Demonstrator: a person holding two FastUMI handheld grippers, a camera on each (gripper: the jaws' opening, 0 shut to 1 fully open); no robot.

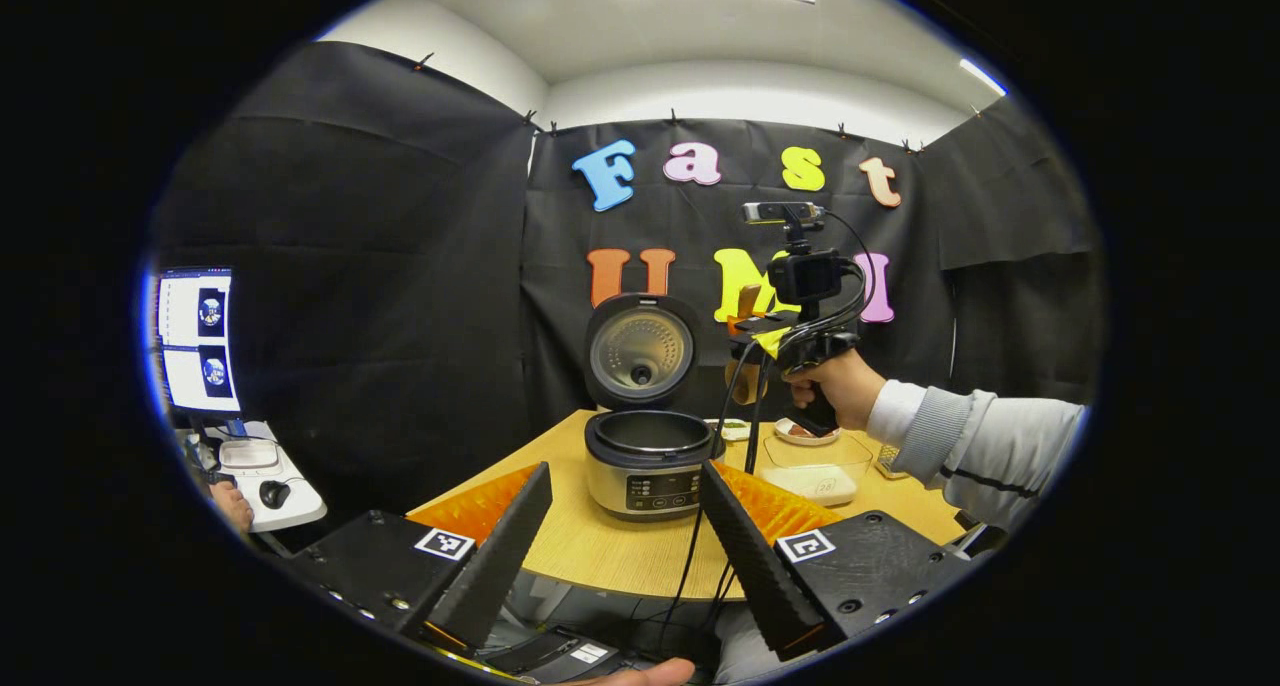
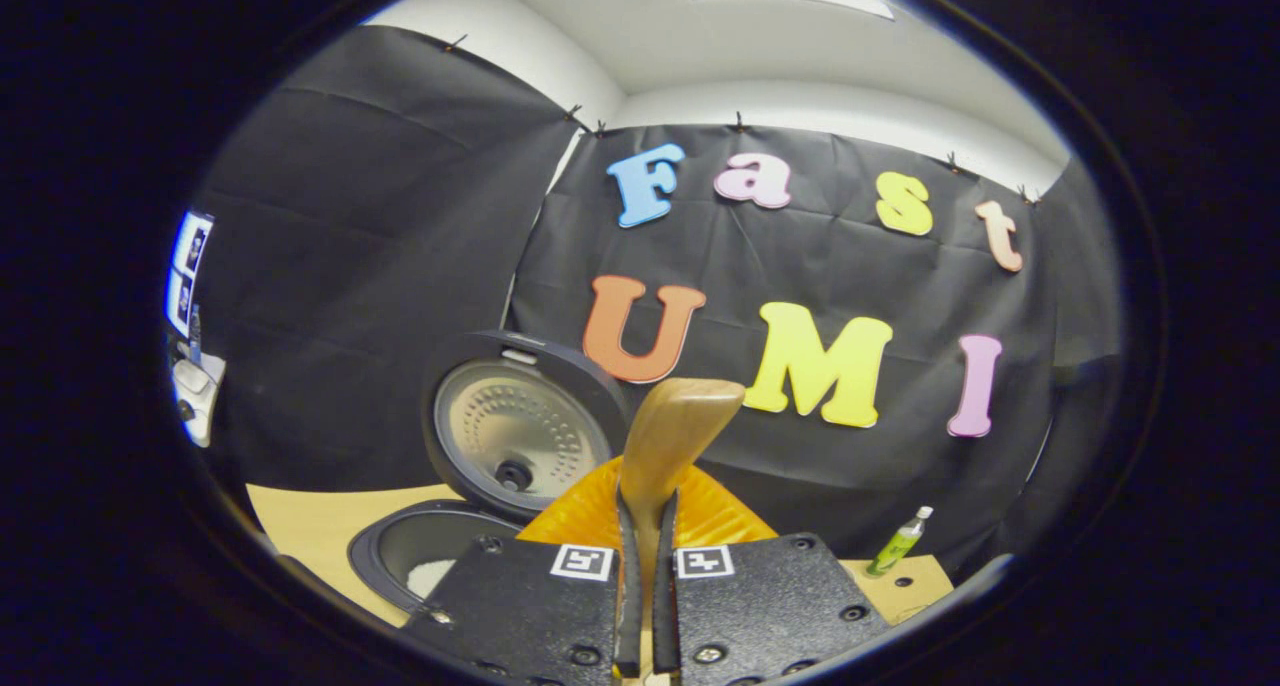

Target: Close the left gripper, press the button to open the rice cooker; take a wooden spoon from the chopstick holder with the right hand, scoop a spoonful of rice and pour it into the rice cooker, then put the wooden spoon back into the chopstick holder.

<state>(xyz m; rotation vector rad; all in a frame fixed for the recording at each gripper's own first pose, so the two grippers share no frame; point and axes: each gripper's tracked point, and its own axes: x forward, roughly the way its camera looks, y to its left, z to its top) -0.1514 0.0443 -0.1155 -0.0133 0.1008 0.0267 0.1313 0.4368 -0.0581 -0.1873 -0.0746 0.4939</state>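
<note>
Rice cooker (image 1: 648, 463) lid up. Right gripper (image 2: 646, 566) clenched on wooden spoon (image 2: 668, 436), held above and right of cooker. Left gripper (image 1: 625, 536) released, near cooker front. Spoon likely light, stiff, smooth; grip mid-handle.

Wooden spoon (image 2: 672, 436) handle hidden between the tongs (image 2: 646, 606)

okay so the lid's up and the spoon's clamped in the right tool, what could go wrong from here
1. The wooden spoon is pinched by its handle in the right tool; it could twist or slip on the way back to the holder.
2. The right tool's cable hangs beside the open rice cooker and could snag its rim.
3. The raised lid stands near the tool's path and could be knocked.
</note>
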